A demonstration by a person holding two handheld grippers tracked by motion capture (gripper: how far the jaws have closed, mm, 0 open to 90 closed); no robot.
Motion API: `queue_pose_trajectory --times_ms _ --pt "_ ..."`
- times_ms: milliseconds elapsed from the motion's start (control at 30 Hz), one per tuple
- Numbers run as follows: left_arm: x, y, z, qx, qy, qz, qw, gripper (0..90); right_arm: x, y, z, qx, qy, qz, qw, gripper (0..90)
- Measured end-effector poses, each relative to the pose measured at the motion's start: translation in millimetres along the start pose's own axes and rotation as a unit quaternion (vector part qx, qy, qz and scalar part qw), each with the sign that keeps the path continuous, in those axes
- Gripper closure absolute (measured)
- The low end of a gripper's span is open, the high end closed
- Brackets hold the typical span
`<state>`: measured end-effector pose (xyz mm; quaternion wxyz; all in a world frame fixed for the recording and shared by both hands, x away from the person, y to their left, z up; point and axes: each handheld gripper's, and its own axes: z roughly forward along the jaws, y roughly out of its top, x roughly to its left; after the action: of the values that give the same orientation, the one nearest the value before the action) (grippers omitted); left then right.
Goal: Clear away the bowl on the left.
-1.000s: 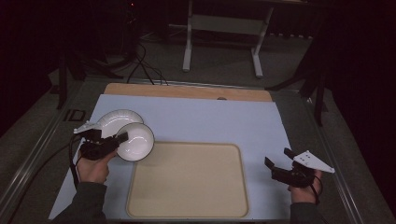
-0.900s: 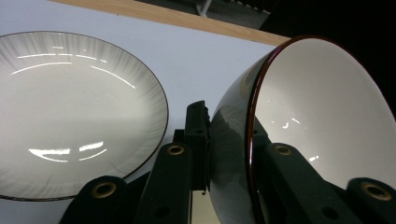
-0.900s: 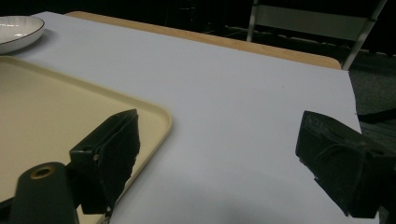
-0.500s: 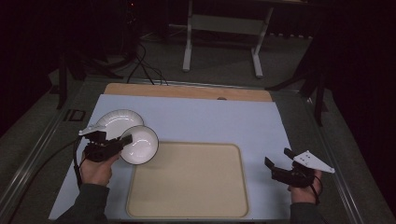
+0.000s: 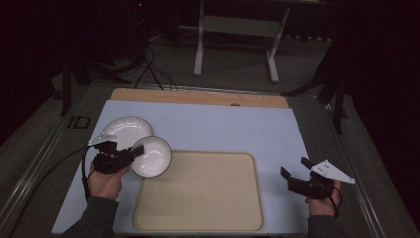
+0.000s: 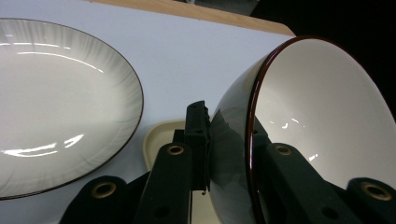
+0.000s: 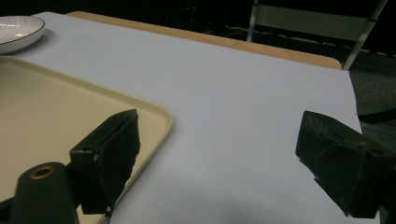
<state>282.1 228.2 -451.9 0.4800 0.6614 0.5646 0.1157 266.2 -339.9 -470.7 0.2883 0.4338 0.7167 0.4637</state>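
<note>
- A white plate point(image 5: 124, 132) lies flat on the pale blue surface point(image 5: 218, 126) at the left of the high view. In the left gripper view it sits at the left point(image 6: 60, 107).
- The left tongs point(image 5: 134, 150) are at the lower left of the high view, held in a hand point(image 5: 105, 181). They pinch the rim of a white bowl point(image 5: 151, 156), one jaw inside and one outside.
- The bowl is tipped up on its side, just right of the plate. Its lower right edge is over the top left corner of the tray point(image 5: 198, 193). In the left gripper view the bowl point(image 6: 322, 121) has a dark red rim.
- The cream tray lies flat in the lower middle of the high view.
- The right tongs point(image 5: 293, 168) are at the lower right, held in the other hand point(image 5: 324, 201). Their jaws are spread wide apart, with nothing between them. In the right gripper view they point(image 7: 217, 161) are just above the surface, beside the tray's corner point(image 7: 154, 116).
</note>
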Motion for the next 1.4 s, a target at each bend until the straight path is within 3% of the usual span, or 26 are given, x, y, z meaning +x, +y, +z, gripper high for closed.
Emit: queue_pose_trajectory --times_ms 1400 --pt "-23.8 -8.6 15.8 0.02 -0.038 0.015 0.999 79.4 0.1 0.2 0.0 -0.001 -0.001 -0.002 1.0 13.3"
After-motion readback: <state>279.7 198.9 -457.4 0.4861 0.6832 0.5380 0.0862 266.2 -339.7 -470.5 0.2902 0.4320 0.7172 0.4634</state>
